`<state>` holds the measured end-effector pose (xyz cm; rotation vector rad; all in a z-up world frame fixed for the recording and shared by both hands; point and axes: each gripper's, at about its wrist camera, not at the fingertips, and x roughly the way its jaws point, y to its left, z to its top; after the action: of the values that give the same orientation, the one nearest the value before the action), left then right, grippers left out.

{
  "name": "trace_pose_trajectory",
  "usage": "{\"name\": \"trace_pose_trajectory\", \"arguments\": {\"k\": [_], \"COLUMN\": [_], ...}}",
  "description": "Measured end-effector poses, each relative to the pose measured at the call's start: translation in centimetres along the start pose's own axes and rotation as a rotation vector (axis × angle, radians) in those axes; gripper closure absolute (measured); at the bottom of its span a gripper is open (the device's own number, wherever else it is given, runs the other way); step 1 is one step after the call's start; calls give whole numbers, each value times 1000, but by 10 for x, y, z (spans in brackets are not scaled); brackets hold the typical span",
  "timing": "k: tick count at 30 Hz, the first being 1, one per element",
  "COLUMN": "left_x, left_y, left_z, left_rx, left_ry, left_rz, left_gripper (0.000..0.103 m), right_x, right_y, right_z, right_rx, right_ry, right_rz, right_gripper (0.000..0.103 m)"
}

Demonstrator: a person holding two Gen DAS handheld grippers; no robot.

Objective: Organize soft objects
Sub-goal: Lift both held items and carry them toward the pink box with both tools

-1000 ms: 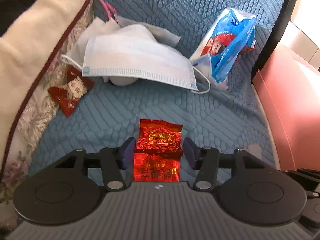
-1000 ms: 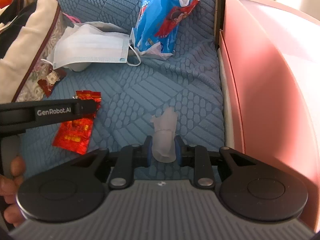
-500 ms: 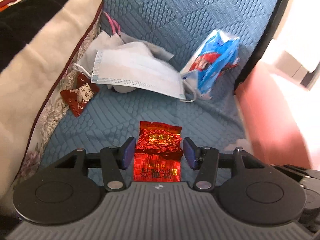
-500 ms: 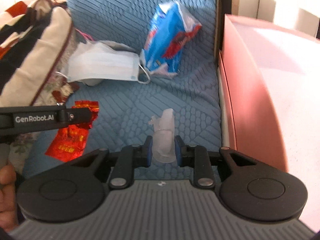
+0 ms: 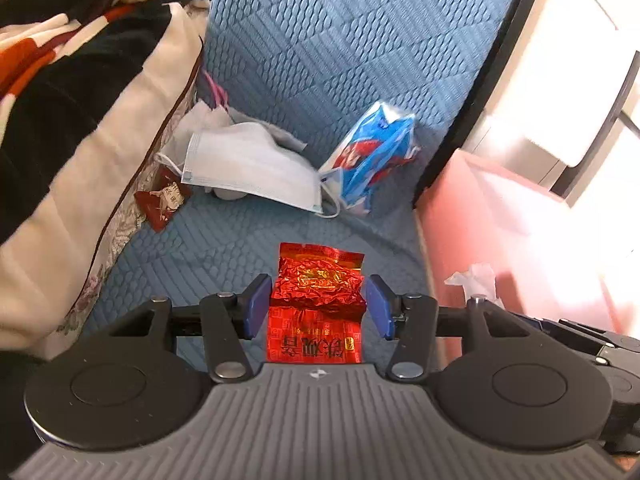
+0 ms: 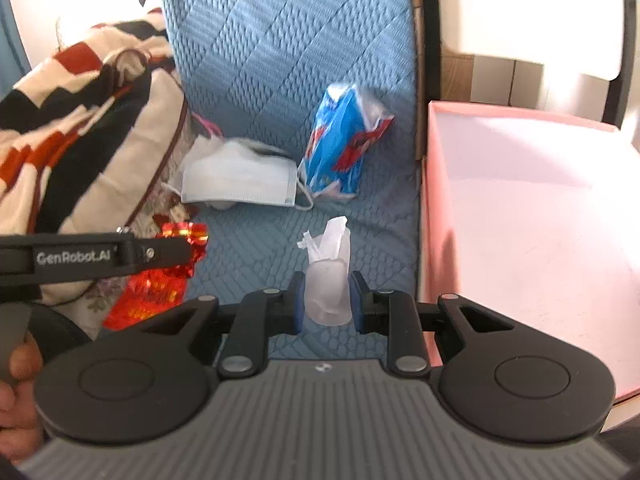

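My left gripper (image 5: 318, 308) is shut on a red foil packet (image 5: 316, 296), its blue pads pressing both side edges, lifted above the blue quilted sofa seat (image 5: 224, 248). In the right wrist view that packet (image 6: 156, 284) hangs under the left gripper's black finger (image 6: 100, 256). My right gripper (image 6: 325, 300) is shut on a small crumpled translucent white wrapper (image 6: 328, 280), also held above the seat. The wrapper's tip (image 5: 476, 278) shows at the right in the left wrist view, over the pink box (image 5: 500, 220).
A white face mask (image 5: 248, 168) and a blue snack bag (image 5: 372, 156) lie at the back of the seat. A small dark red packet (image 5: 162, 200) sits against a patterned blanket and cushion (image 5: 80, 120) on the left. The open pink box (image 6: 520, 220) stands right of the sofa.
Both grippers have risen with their items still held; the seat, mask and blue bag look farther away. More of the pink box and the sofa back has come into view.
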<state>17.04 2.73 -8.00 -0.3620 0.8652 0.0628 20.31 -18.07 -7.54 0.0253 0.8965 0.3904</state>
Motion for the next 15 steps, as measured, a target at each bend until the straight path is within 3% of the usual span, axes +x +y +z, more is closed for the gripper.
{"name": "trace_pose_trajectory", "arguments": {"k": [3, 8, 15], "left_x": [-10, -27, -47], "left_y": [-9, -37, -78], "left_z": [4, 16, 44], "left_rx": [-33, 8, 11], "left_ry": [-1, -20, -60], "left_rz": [-12, -2, -55], "left_gripper": [45, 45, 45], "right_x": [-14, -39, -72], "right_y": [-8, -22, -46], "right_z": [8, 24, 52], "right_rx": [9, 17, 25], "right_ry": [-15, -40, -101], "right_rz": [2, 2, -21], "right_gripper": [76, 76, 76]}}
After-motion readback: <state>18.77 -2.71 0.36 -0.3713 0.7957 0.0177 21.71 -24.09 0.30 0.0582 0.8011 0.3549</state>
